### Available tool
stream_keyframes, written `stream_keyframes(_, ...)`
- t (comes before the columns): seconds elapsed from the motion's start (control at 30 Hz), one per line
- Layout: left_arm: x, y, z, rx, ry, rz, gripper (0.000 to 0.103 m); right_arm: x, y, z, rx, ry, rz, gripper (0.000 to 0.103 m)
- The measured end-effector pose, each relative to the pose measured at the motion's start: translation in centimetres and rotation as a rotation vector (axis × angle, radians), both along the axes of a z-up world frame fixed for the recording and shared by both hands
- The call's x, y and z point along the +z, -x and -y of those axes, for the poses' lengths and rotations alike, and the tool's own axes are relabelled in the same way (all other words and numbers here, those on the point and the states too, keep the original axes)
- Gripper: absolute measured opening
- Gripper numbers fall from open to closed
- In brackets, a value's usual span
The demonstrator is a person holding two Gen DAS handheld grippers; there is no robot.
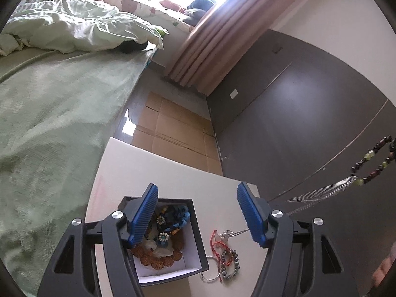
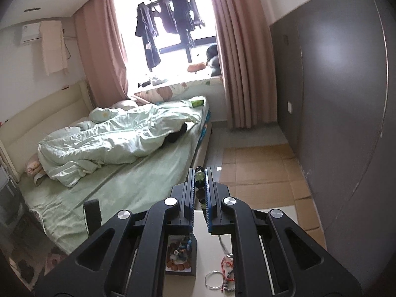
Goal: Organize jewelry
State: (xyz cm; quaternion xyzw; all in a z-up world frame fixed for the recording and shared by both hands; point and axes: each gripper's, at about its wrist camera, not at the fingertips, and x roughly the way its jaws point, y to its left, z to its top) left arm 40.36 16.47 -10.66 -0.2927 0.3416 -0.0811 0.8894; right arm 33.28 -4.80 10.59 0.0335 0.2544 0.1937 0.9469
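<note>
A dark open box (image 1: 198, 252) with white lining sits on the white table (image 1: 158, 170) and holds several pieces of jewelry (image 1: 170, 225). My left gripper (image 1: 196, 215) is open above the box. Loose jewelry (image 1: 226, 255) lies to the right of the box: a red cord, a silver ring, a grey bead bracelet. My right gripper (image 2: 199, 185) is shut on a dark bead bracelet (image 2: 199, 177), held high above the table. The bracelet (image 1: 373, 163) with a silver feather pendant (image 1: 324, 191) hangs at the right edge of the left wrist view. The box (image 2: 179, 255) and loose pieces (image 2: 222, 274) show below in the right wrist view.
A bed with green sheets (image 1: 49, 123) lies left of the table. A dark grey wardrobe wall (image 1: 297, 111) stands on the right. Cardboard sheets (image 1: 173, 128) cover the floor beyond the table. Pink curtains (image 2: 237, 49) hang by the window.
</note>
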Motion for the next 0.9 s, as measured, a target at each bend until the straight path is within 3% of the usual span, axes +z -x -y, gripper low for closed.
stream_keyframes(0.27, 1.1, 1.4, -1.9, 0.067, 0.006, 0.048, 0.064, 2.0, 0.7, -1.9, 0.028, 0.022, 0.030, 0.008)
stream_keyframes(0.4, 1.1, 1.9, -3.1, 0.092, 0.019, 0.047, 0.064, 1.3, 0.5, -3.6, 0.059, 0.027, 0.008, 0.008)
stream_keyframes(0.9, -0.1, 2.7, -6.7, 0.162, 0.038, 0.018, 0.064, -10.9, -4.1, -10.4, 0.191, 0.032, -0.320, 0.012)
